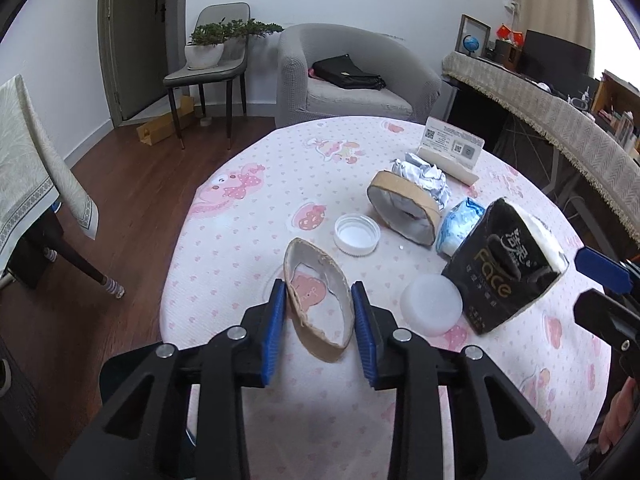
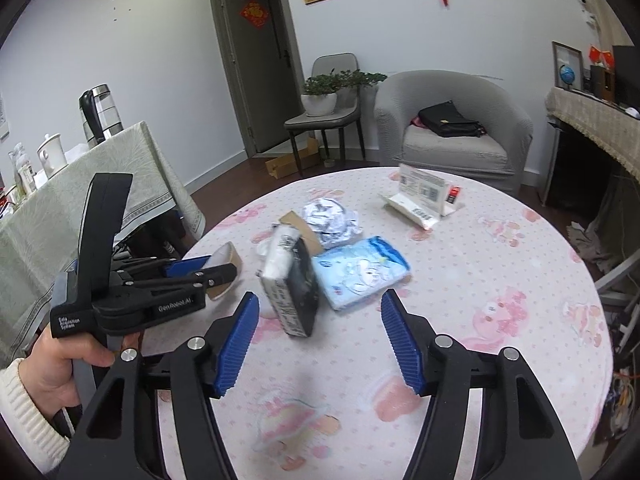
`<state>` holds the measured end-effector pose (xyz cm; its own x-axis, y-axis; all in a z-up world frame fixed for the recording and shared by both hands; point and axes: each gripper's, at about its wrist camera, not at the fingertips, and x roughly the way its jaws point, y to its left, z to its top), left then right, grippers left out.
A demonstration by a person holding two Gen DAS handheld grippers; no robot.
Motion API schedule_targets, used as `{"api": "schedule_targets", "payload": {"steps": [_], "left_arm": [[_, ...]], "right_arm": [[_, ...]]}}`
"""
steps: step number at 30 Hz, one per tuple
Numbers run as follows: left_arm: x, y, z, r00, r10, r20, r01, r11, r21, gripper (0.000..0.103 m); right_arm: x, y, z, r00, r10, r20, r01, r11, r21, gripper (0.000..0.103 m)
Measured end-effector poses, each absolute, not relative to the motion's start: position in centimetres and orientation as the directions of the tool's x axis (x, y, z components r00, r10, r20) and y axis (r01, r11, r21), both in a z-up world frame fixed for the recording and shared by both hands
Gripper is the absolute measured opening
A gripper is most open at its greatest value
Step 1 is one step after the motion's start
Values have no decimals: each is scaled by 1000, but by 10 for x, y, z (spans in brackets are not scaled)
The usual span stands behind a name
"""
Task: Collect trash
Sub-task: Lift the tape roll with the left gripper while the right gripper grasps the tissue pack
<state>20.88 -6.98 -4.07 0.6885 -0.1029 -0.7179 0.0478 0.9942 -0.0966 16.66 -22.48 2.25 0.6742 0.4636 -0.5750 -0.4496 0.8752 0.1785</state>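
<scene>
My left gripper (image 1: pixel 318 294) is shut on a squashed cardboard ring (image 1: pixel 316 320), its blue pads pressing both sides just above the pink tablecloth (image 1: pixel 240 216). From the right wrist view the same gripper (image 2: pixel 222 266) holds that ring (image 2: pixel 231 257) at the left. My right gripper (image 2: pixel 320 300) is open, and a black tissue pack (image 2: pixel 298 288) stands tilted just ahead of its fingertips, untouched. Other trash lies beyond: a white bottle cap (image 1: pixel 357 235), a second cardboard ring (image 1: pixel 404 208), crumpled foil (image 1: pixel 426 178), a blue tissue packet (image 1: pixel 458 226) and a white round lid (image 1: pixel 432 308).
A card stand (image 1: pixel 450 148) sits at the table's far edge. Behind it are a grey armchair (image 1: pixel 352 76) with a black bag and a chair with a potted plant (image 1: pixel 208 44). A cloth-covered side table (image 2: pixel 80 200) stands left, a sideboard (image 1: pixel 560 108) right.
</scene>
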Motion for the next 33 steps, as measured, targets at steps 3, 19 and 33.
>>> {"api": "schedule_targets", "payload": {"steps": [3, 19, 33], "left_arm": [[206, -67, -38, 691, -111, -714, 59, 994, -97, 33], [186, -14, -24, 713, -103, -693, 32, 993, -115, 33], [167, 43, -20, 718, -48, -694, -36, 994, -106, 33]], "right_arm": [[170, -217, 20, 663, 468, -585, -454, 872, 183, 63], [197, -173, 2, 643, 377, -666, -391, 910, 138, 21], [198, -151, 31, 698, 384, -604, -362, 917, 165, 13]]}}
